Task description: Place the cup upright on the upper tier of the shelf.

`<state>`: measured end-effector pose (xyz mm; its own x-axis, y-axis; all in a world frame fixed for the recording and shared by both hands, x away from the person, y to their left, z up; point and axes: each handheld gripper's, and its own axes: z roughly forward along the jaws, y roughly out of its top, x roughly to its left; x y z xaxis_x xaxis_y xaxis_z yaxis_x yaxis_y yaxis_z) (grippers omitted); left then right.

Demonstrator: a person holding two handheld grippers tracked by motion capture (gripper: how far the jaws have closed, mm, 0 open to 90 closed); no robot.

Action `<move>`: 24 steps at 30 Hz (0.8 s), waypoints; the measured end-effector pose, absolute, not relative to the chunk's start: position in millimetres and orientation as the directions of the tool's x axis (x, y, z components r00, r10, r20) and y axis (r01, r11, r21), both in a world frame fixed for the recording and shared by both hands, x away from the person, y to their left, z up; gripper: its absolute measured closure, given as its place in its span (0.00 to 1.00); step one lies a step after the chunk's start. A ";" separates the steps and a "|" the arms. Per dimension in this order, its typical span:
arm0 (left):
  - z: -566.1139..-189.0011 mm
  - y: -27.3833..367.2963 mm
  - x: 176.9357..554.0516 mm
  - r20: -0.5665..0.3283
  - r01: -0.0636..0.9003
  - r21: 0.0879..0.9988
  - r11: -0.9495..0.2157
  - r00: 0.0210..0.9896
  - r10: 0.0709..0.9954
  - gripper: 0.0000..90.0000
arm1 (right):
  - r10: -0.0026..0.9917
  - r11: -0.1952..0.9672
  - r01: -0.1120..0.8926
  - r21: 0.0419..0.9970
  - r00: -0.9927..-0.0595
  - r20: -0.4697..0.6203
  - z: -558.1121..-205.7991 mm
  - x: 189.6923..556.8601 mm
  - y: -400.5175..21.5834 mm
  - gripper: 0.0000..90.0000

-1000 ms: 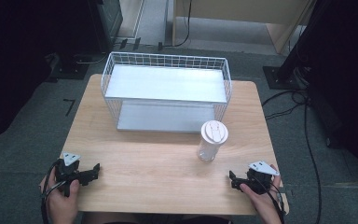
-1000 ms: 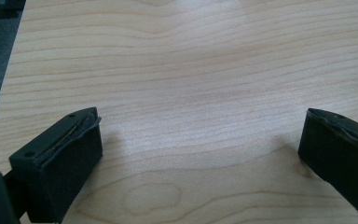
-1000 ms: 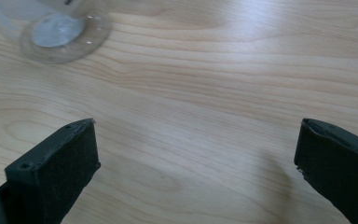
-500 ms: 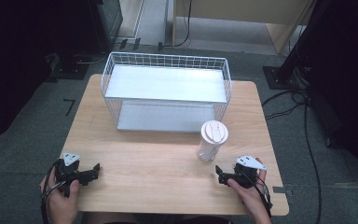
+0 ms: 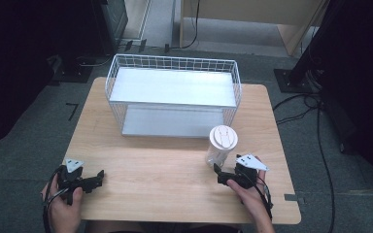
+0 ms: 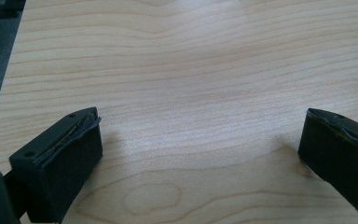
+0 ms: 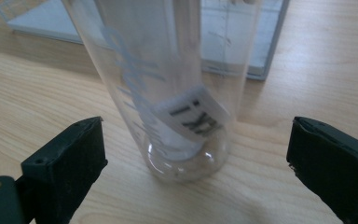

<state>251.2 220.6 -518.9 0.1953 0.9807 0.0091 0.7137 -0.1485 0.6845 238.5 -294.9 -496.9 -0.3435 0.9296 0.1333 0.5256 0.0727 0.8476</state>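
The clear plastic cup with a white lid (image 5: 221,147) stands upright on the light wooden table (image 5: 165,189), right of the middle of the high view, just in front of the white wire basket (image 5: 172,92). The right gripper (image 5: 222,175) sits low in the frame, right beside the cup. I think the step in hand is reaching for the cup to grab it.

In the right gripper view, the cup (image 7: 168,93) rises tall in the middle of the frame, with one black jaw in the lower left corner and one in the lower right. The jaws have just been closing a bit, but they are wide apart and do not touch the cup. Next, I think the gripper must slide forward so the cup sits well between the jaws, then squeeze softly so the thin cup does not tip or bend.

The left gripper (image 5: 96,178) rests in the lower left of the high view, far from the cup. In its own view its jaws stand wide with bare table (image 6: 191,84) between them.

The high view shows the lid and the whole basket. The right gripper view shows a white label (image 7: 193,114) near the cup's bottom.
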 end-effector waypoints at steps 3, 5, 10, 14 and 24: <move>-518.8 220.6 251.2 0.009 0.714 0.685 -0.149 0.195 0.981 0.00 | 0.928 0.070 0.515 0.854 -0.347 0.133 -494.4 241.6 -288.9 0.06; -518.8 220.6 251.2 0.009 0.714 0.685 -0.148 0.195 0.981 0.00 | 0.930 0.062 0.495 0.866 -0.343 0.130 -492.4 243.8 -283.9 0.08; -518.9 220.6 251.2 0.009 0.714 0.685 -0.148 0.195 0.981 0.00 | 0.932 0.052 0.467 0.883 -0.341 0.125 -489.1 247.1 -276.0 0.08; -518.8 220.6 251.2 0.009 0.714 0.685 -0.149 0.195 0.981 0.00 | 0.940 0.028 0.446 0.894 -0.317 0.129 -487.4 248.9 -272.5 0.13; -518.8 220.6 251.2 0.009 0.714 0.684 -0.148 0.195 0.981 0.00 | 0.949 -0.029 0.408 0.912 -0.276 0.154 -481.1 254.2 -268.5 0.15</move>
